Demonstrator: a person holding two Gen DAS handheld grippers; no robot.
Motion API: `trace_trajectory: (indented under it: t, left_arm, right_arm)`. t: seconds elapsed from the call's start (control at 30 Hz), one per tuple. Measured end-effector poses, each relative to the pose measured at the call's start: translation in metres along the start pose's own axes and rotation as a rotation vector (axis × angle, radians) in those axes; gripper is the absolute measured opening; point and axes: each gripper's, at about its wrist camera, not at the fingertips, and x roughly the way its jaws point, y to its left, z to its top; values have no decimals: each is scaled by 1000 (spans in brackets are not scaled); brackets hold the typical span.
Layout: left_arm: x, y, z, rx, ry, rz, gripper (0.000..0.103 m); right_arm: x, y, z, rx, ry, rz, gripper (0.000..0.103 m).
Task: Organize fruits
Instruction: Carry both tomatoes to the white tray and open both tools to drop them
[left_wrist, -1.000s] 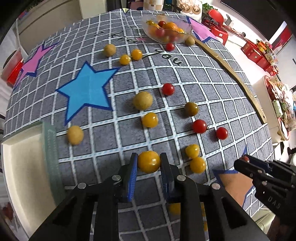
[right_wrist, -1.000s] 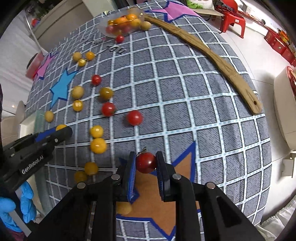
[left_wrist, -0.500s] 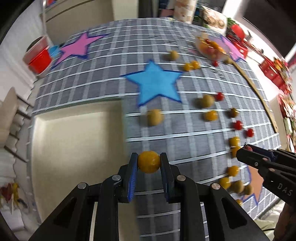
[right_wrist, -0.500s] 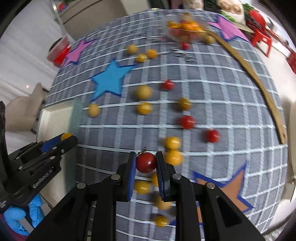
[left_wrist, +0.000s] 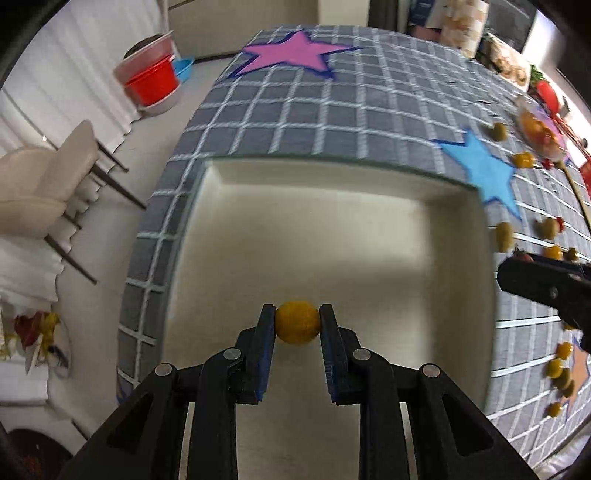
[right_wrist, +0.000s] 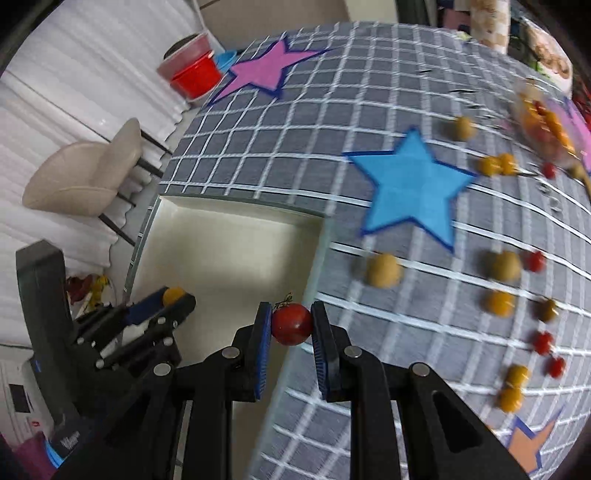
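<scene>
My left gripper (left_wrist: 297, 321) is shut on a yellow tomato (left_wrist: 297, 328) and holds it above the near part of the cream square tray (left_wrist: 332, 206). My right gripper (right_wrist: 291, 323) is shut on a red tomato (right_wrist: 291, 324) with a small stem, above the tray's right rim (right_wrist: 316, 266). The left gripper also shows in the right wrist view (right_wrist: 173, 297), over the tray. The right gripper's fingers (left_wrist: 535, 275) show at the right of the left wrist view. Several yellow and red tomatoes (right_wrist: 498, 302) lie loose on the cloth to the right.
The grey checked tablecloth (right_wrist: 332, 110) has a blue star (right_wrist: 410, 188) and a pink star (right_wrist: 266, 70). A clear bowl of fruit (right_wrist: 543, 122) stands far right. A beige chair (right_wrist: 85, 173) and a red tub (right_wrist: 192, 75) are off the table's left edge.
Both grippers have swung left from the scattered tomatoes to the tray, each still holding its tomato. The left one is now over the tray, the right one at its rim.
</scene>
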Motion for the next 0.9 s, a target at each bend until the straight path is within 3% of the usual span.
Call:
trace_trajectory:
  t: [0.33, 0.63, 0.7, 0.73, 0.8, 0.9]
  left_arm:
    - [14, 24, 0, -4, -32, 2, 25]
    - [14, 27, 2, 22, -48, -6, 26]
    - [14, 26, 3, 29, -49, 11, 47]
    - [13, 26, 2, 28, -56, 21, 78]
    - [6, 24, -1, 32, -94, 14, 81]
    - [7, 17, -2, 57, -77, 33, 81]
  right_arm:
    - [49, 26, 13, -41, 59, -80, 23]
    - [61, 35, 19, -49, 56, -99, 24]
    - [63, 36, 20, -54, 55, -98, 24]
    - [63, 36, 20, -58, 54, -95, 26]
    - [64, 37, 21, -67, 60, -79, 33]
    - [58, 38, 19, -69, 53, -46, 60]
